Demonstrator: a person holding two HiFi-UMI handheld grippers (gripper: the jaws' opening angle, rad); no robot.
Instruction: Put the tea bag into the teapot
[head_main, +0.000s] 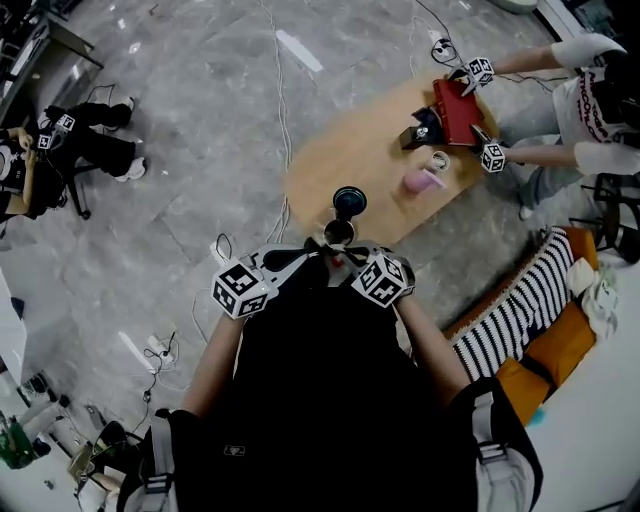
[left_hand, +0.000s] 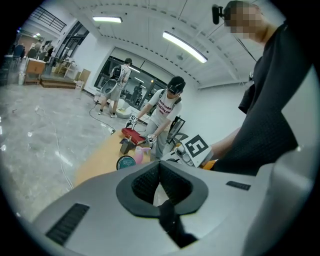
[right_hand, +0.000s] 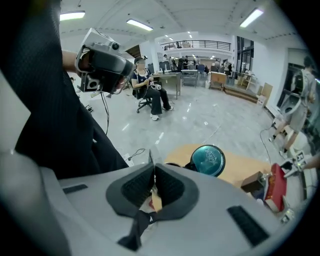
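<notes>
Nearest, at chest height, the right gripper is clamped on the tea bag, a thin pale-and-orange packet pinched between its pads. The left gripper, tip to tip with it, has its jaws pressed together; a pale scrap shows behind the pads, probably the same packet, though I cannot be sure. At 12 o'clock from the tips, on the near edge of the wooden table, stands a dark open cup. Just beyond it is what I take for the teapot, teal-topped. Towards 1 o'clock lie a pink cup and a red box. The bag is held but not yet in the pot; opening and dropping look left to do.
</notes>
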